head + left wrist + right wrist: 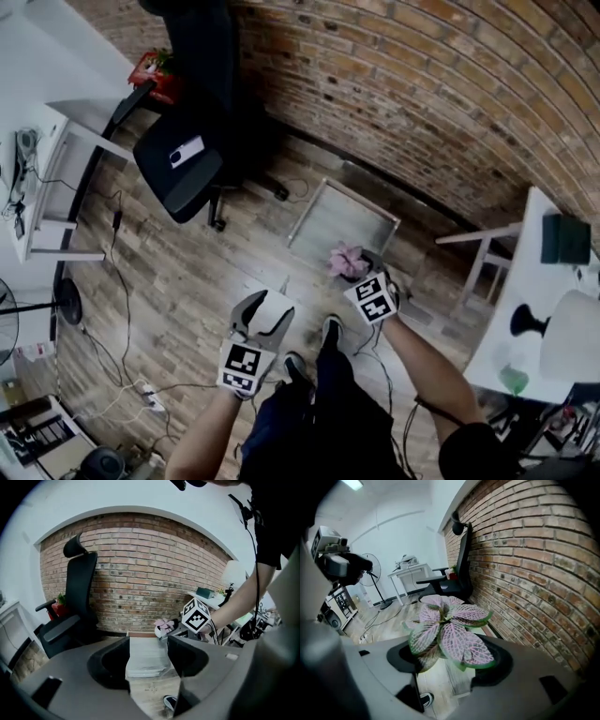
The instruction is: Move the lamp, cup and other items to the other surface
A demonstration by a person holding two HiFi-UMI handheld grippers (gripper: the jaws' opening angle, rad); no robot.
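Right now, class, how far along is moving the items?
In hand: right gripper holds the plant; left gripper empty. Lamp, cup and box stand on the white table; low table bare. If white table is the goal, only the plant remains; otherwise all remain.

**Chair, desk and cables along the brick wall**

A black chair stands on the wood floor near the brick wall, with a white rectangle on its seat. A red pot shows just behind its armrest. A white desk runs along the floor's left edge. Nearer, a fan and a power strip with cables sit by the left corner.
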